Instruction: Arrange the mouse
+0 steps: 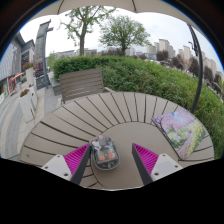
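Gripper (pixel 108 160): 2 fingers with magenta pads spread wide. Small dark grey rounded plastic mouse (pixel 104 153) between them, nearer left pad, resting on round slatted wooden table (pixel 110 115). Beyond right finger: glossy colourful rectangular mat (pixel 180 130). Farther: green hedge (pixel 140 75), trees.

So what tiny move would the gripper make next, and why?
Probably close the fingers on the mouse. The gripper is open, with its pink pads apart, and the dark mouse lies on the round wooden table between them, nearer one finger, with a gap at the other side. Nothing grips it yet, so it cannot be moved toward the mouse pad.
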Tool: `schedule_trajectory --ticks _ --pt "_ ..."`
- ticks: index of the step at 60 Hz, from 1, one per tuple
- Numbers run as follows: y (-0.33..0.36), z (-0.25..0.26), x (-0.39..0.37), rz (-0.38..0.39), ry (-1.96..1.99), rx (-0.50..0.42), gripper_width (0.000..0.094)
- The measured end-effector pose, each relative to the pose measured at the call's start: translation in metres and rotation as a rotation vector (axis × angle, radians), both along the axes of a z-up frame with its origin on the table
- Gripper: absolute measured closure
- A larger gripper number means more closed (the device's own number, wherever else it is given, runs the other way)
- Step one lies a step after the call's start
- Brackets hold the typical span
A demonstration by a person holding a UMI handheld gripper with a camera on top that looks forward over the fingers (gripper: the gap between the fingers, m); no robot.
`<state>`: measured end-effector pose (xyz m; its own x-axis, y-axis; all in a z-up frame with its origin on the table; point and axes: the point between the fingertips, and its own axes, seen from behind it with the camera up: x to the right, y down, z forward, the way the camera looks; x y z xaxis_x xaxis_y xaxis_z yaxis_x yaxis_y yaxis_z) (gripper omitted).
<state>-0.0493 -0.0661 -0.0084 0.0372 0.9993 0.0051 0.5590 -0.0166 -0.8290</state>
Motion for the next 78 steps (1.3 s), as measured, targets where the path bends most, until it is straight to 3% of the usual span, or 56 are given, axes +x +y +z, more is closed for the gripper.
schedule_trajectory --ticks 12,17,21,26,34,41,51,56,66,71,78 --pt "0.012 -0.007 -0.022 -0.042 -0.018 -0.008 0.0146" --pt "0.009 -0.007 -0.026 -0.039 -0.018 -0.014 0.0267" --pt "0.007 -0.008 -0.027 -0.04 -0.019 -0.013 0.0434" --pt "0.009 -0.005 -0.028 -0.056 -0.011 0.0 0.0506" --pt "0.007 0.014 -0.026 -0.006 0.004 0.001 0.0527" --pt "0.023 0.066 -0.033 0.019 0.046 -0.004 0.0527" --pt "0.105 0.158 -0.066 -0.009 0.144 0.048 0.0529" --pt "0.167 0.175 -0.08 -0.04 0.165 0.098 0.053" --pt "0.263 0.114 -0.088 -0.078 0.069 0.046 0.0529" --pt "0.291 0.069 -0.084 -0.054 0.035 0.062 0.0528" --pt "0.297 0.015 -0.071 0.01 -0.036 -0.005 0.0523"
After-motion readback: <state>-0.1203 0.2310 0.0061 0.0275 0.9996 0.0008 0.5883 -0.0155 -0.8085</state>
